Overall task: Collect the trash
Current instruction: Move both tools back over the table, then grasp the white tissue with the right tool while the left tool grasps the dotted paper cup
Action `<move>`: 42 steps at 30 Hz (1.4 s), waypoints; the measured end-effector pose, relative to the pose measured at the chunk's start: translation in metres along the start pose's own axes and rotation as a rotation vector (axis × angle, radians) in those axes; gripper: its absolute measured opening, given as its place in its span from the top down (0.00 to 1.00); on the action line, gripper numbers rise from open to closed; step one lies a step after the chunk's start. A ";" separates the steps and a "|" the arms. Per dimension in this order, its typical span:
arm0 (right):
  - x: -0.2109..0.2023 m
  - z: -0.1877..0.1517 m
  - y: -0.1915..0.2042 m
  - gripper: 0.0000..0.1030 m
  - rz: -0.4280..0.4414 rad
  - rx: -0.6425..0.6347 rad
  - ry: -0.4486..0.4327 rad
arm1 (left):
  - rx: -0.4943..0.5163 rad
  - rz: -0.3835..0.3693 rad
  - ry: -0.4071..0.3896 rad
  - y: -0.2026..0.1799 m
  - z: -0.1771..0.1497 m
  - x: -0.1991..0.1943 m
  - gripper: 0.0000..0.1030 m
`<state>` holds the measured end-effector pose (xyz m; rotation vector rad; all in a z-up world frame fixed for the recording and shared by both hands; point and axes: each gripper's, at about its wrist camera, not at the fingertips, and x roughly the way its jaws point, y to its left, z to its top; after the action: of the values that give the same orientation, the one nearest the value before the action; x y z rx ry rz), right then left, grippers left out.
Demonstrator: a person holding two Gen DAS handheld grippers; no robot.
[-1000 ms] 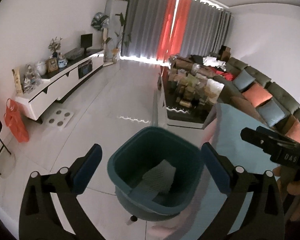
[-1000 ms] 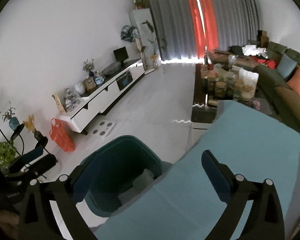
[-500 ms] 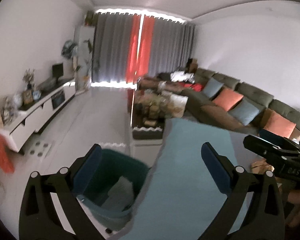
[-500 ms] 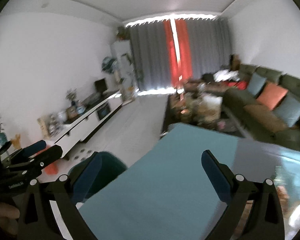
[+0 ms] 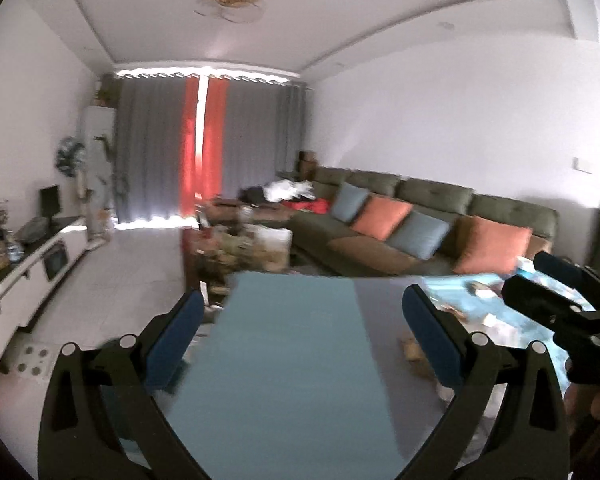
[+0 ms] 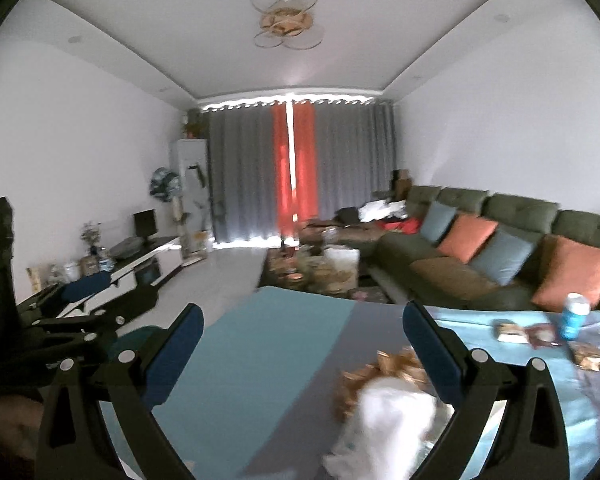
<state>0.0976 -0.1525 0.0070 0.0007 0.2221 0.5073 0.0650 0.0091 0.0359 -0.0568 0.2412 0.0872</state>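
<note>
Hovering both grippers, left point(image 5: 300, 338) and right point(image 6: 300, 344), jaws spread and empty, over the table point(image 6: 260, 360); trash point(image 6: 384, 404) near its right edge, blurred, so I risk misgrabbing.

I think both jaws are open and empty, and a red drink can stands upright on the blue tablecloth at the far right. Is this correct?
Not quite: the upright drink can is blue, not red, as the right wrist view shows. The rest holds: it stands on the blue tablecloth at the far right, and the left gripper and right gripper both have open, empty jaws.
</note>
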 end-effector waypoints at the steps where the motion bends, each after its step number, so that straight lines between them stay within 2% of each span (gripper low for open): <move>1: -0.006 -0.003 -0.005 0.06 -0.023 -0.005 -0.005 | 0.009 -0.024 0.007 -0.009 -0.002 0.001 0.05; 6: -0.030 -0.019 -0.027 0.06 -0.131 -0.005 -0.005 | 0.053 -0.118 0.031 -0.047 -0.019 0.008 0.05; 12: -0.043 -0.041 -0.047 0.06 -0.221 0.048 0.043 | 0.087 -0.202 0.071 -0.071 -0.037 0.018 0.05; 18: -0.047 -0.075 -0.044 0.07 -0.213 0.057 0.122 | 0.095 -0.235 0.106 -0.073 -0.047 0.039 0.05; 22: -0.038 -0.084 -0.039 0.07 -0.204 0.050 0.157 | 0.090 -0.238 0.126 -0.068 -0.049 0.045 0.05; 26: -0.025 -0.085 -0.036 0.15 -0.205 0.032 0.193 | 0.081 -0.229 0.127 -0.064 -0.049 0.050 0.05; 33: -0.004 -0.094 -0.025 0.38 -0.177 0.014 0.277 | 0.082 -0.238 0.167 -0.061 -0.055 0.062 0.05; 39: 0.009 -0.097 -0.022 0.53 -0.177 0.017 0.320 | 0.096 -0.257 0.190 -0.064 -0.061 0.070 0.05; 42: 0.011 -0.097 -0.021 0.56 -0.170 0.019 0.330 | 0.097 -0.263 0.202 -0.065 -0.065 0.075 0.05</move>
<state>0.0968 -0.1705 -0.0914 -0.0837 0.5456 0.3332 0.1281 -0.0535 -0.0425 0.0000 0.4375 -0.1934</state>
